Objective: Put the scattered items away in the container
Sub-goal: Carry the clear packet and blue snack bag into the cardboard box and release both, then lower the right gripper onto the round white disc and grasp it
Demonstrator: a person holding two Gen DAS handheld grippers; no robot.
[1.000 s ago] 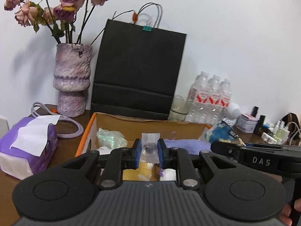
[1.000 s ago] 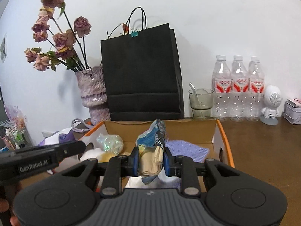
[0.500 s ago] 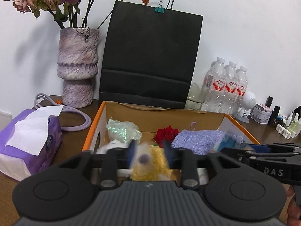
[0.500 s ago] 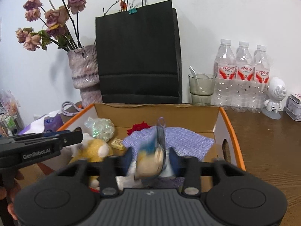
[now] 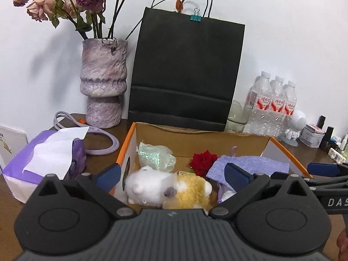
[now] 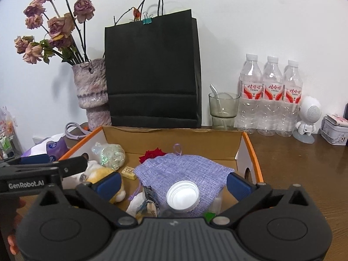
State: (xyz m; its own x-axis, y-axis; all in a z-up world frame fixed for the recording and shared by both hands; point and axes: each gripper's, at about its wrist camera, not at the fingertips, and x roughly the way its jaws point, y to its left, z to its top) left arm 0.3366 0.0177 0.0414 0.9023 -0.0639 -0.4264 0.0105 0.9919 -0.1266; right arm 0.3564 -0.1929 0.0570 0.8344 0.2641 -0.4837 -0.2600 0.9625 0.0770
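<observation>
Box (image 5: 127, 150) is seen on the bench (image 6: 304, 174), before a black bag (image 6: 152, 71); in it lie a plush toy (image 5: 167, 190), a red flower (image 5: 203, 159), a lilac pouch (image 6: 182, 170) and a white cap (image 6: 183, 195) (on the pouch); the left tool (image 5: 171, 177) and right tool (image 6: 174, 182) are held over it, jaws just opened wide, nothing pinched.

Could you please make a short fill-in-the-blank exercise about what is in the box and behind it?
1. The plush toy lies inside the cardboard ____.
2. Behind the box stands a paper bag of ____ colour.
3. The number of water bottles by the wall is ____.
4. The dried flowers stand in a ____.

Missing words: box; black; three; vase
</observation>
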